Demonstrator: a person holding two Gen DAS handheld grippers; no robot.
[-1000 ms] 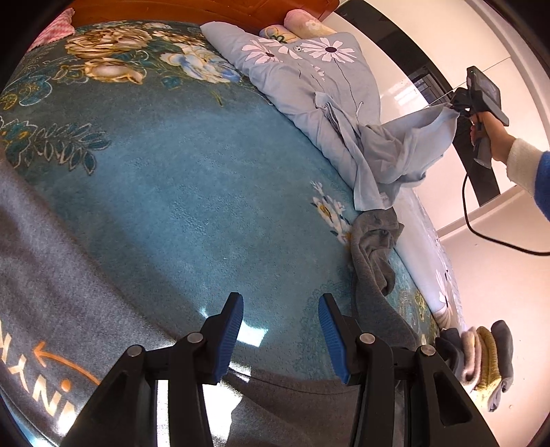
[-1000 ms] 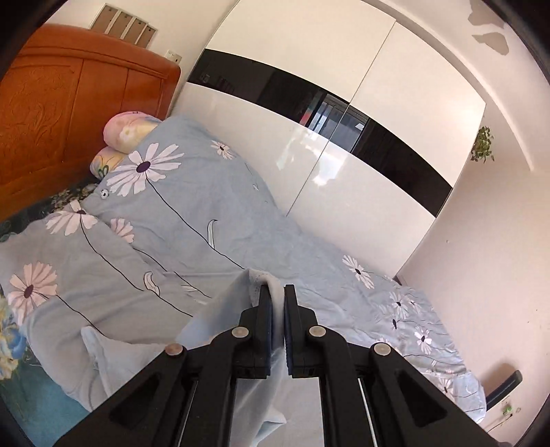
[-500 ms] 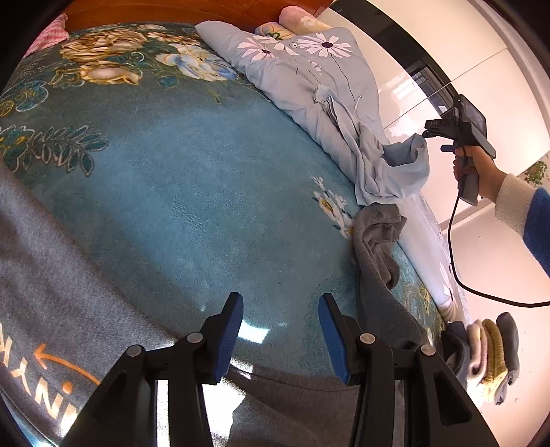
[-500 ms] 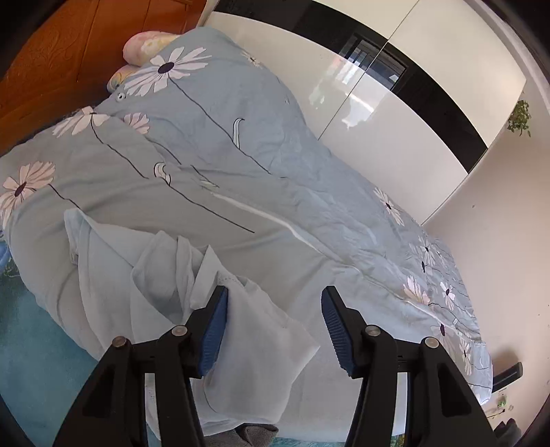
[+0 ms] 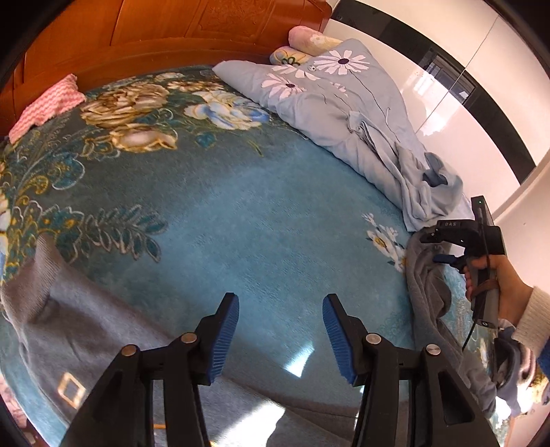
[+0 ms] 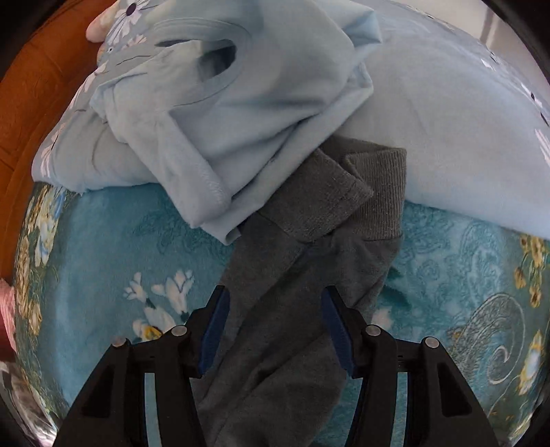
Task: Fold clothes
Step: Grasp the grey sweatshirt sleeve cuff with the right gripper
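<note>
A grey sweater (image 5: 89, 347) lies spread across the teal floral blanket (image 5: 240, 213) under my left gripper (image 5: 280, 335), which is open and holds nothing. The sweater's sleeve (image 6: 292, 285) with its ribbed cuff (image 6: 381, 192) runs up between the fingers of my open right gripper (image 6: 273, 330). A crumpled light blue T-shirt (image 6: 240, 113) rests on the duvet just past the cuff, also seen as the light blue T-shirt (image 5: 426, 192) in the left wrist view. There a hand holds my right gripper (image 5: 447, 258) over the sleeve (image 5: 426, 285).
A pale blue daisy-print duvet (image 5: 330, 99) lies along the blanket's far side, with pillows (image 5: 306, 37) at the wooden headboard (image 5: 172, 31). A pink knitted cloth (image 5: 44, 106) sits at the far left. White and black wardrobe doors (image 5: 457, 79) stand behind the bed.
My right gripper let go of the light blue T-shirt, which dropped onto the duvet. The gripper then came down, open, over the grey sleeve. My left gripper tilted up a little.
</note>
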